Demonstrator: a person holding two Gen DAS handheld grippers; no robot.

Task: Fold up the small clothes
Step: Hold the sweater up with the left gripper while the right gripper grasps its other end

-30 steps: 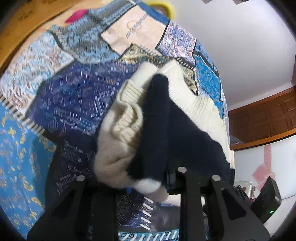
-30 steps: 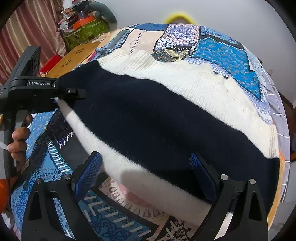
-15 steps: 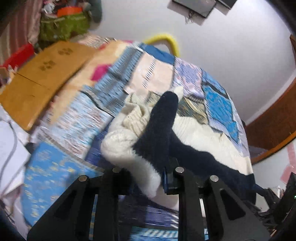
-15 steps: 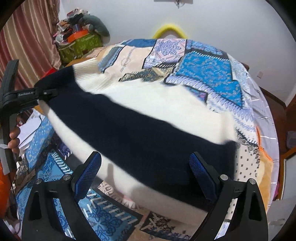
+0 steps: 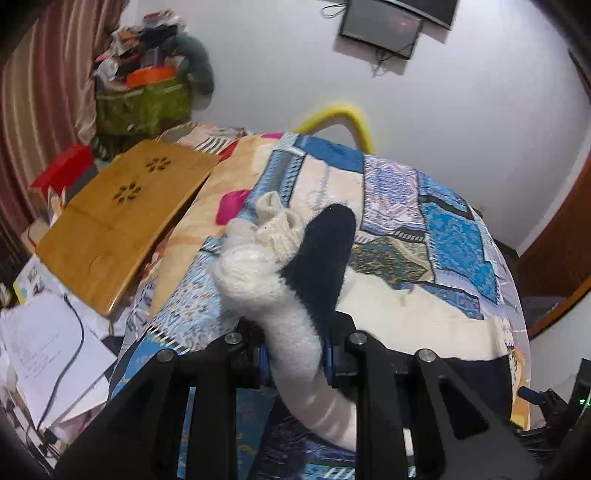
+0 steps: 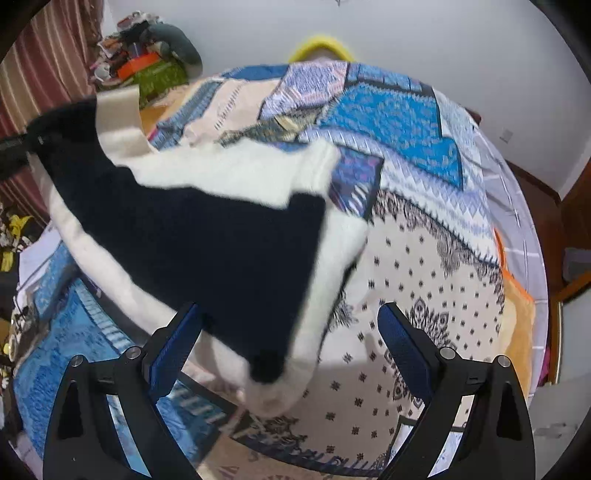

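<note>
The sweater (image 5: 295, 280), cream with a dark navy band, is pinched between the closed fingers of the left gripper (image 5: 295, 354), its bunched end standing up past the fingertips; the rest trails right, lifted over the patchwork bedspread (image 5: 450, 229); the right gripper (image 6: 288, 332) is spread wide and holds nothing, with the sweater's blurred loose end (image 6: 207, 236) hanging across its left finger; a wooden lap table (image 5: 118, 218) lies left of the bed, papers (image 5: 48, 354) nearer; a screen (image 5: 384, 29) hangs on the wall.
</note>
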